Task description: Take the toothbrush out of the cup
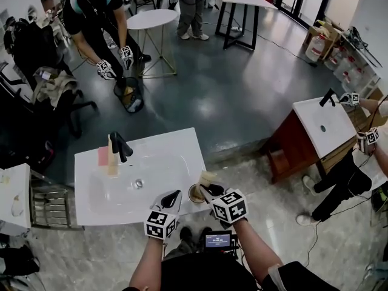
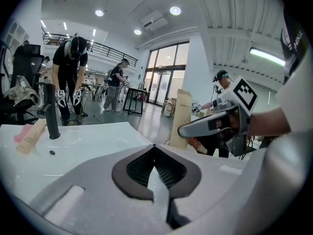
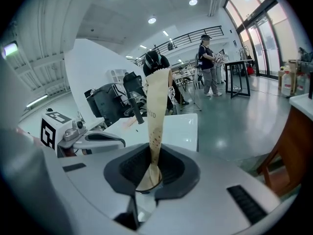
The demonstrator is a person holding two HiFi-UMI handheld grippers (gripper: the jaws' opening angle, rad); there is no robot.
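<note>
The toothbrush, in a tall beige paper wrapper (image 1: 207, 178), stands in a cup (image 1: 194, 194) at the front right corner of the white sink counter (image 1: 176, 147). My right gripper (image 1: 210, 190) is shut on the wrapper's lower part just above the cup. In the right gripper view the wrapper (image 3: 157, 106) rises from between the pads of the right gripper (image 3: 155, 150), with the cup rim (image 3: 145, 188) below. My left gripper (image 1: 172, 198) hovers at the counter's front edge, left of the cup, shut and empty. The left gripper view shows its closed tips (image 2: 154, 147), the wrapper (image 2: 181, 119) and the right gripper (image 2: 215, 124).
A black faucet (image 1: 119, 145) stands at the basin's back, with pink and beige items (image 1: 105, 157) beside it, and a drain (image 1: 138, 183) in the bowl. A second sink cabinet (image 1: 318, 129) stands to the right. Other people work around the room, one over a bin (image 1: 129, 96).
</note>
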